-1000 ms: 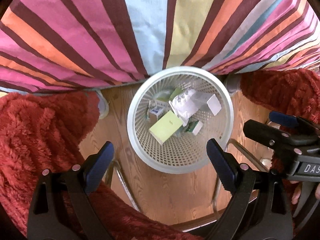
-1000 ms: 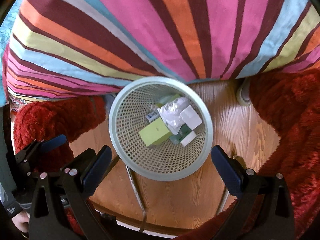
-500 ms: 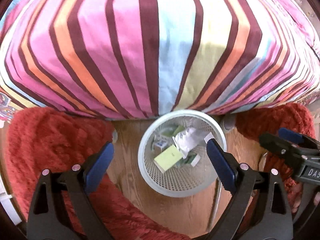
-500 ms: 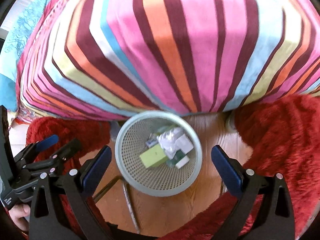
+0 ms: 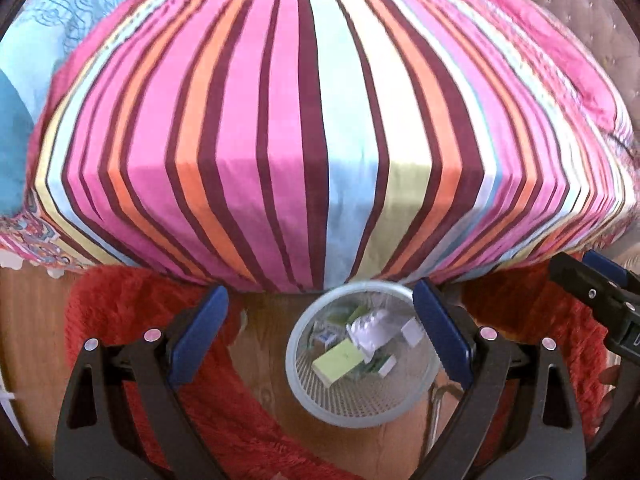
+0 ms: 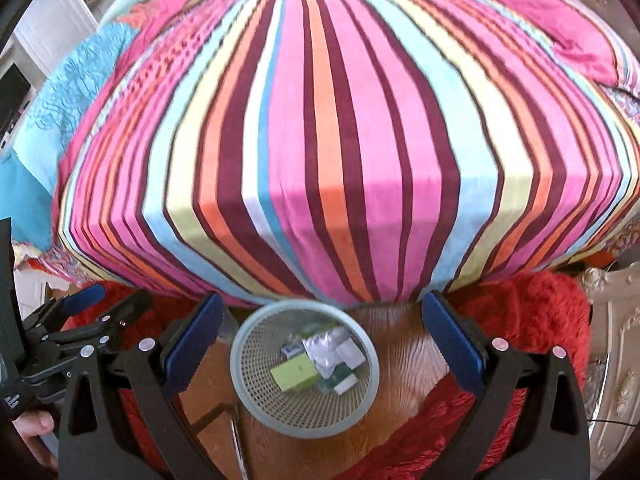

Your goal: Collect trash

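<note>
A white mesh waste basket (image 5: 304,392) stands on the wooden floor at the foot of the striped bed; it also shows in the right wrist view (image 6: 256,404). Inside lie a green box (image 5: 340,360) (image 6: 294,372), a crumpled white wrapper (image 5: 370,330) (image 6: 320,350) and small white cartons. My left gripper (image 5: 320,336) is open and empty, high above the basket. My right gripper (image 6: 322,340) is open and empty, also high above it. Each gripper shows at the edge of the other's view: the right one (image 5: 596,292), the left one (image 6: 80,320).
A bed with a striped cover (image 5: 320,120) (image 6: 340,120) fills the upper part of both views. A red shaggy rug (image 5: 132,312) (image 6: 532,312) lies on both sides of the basket. A blue blanket (image 6: 60,104) lies at the bed's left. A metal frame (image 6: 236,436) stands beside the basket.
Both grippers have risen well away from the basket, which now looks much smaller. The top of the bed has come into view. Both stay open and empty.
</note>
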Available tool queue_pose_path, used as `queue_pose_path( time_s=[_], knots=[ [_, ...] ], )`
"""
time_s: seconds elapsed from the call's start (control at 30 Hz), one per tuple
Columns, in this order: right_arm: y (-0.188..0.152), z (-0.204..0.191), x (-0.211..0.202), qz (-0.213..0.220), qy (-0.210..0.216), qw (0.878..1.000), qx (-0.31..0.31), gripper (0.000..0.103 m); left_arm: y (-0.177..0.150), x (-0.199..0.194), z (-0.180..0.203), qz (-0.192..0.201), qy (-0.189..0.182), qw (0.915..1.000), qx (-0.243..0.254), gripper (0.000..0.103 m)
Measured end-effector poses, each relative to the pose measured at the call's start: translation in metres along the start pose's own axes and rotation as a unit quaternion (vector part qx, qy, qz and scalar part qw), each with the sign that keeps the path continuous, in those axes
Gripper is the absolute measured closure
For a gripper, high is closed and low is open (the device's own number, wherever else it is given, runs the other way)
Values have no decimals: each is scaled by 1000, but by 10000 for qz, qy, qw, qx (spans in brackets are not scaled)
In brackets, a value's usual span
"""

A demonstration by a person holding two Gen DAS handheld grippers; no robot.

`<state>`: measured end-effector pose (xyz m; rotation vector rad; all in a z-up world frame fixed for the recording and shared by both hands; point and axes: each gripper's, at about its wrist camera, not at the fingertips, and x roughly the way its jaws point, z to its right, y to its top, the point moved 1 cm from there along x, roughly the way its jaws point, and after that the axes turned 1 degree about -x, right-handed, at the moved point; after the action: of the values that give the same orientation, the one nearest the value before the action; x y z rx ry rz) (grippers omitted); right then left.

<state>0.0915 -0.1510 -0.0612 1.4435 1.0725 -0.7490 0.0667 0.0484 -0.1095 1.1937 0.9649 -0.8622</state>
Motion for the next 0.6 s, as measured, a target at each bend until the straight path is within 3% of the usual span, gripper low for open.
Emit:
queue_pose_path(
  time_s=[0.6],
  knots=[
    [32,-3,-56,1204,11,9927,-63,8,45,-59,0,948,-12,9955,-60,12]
  ],
)
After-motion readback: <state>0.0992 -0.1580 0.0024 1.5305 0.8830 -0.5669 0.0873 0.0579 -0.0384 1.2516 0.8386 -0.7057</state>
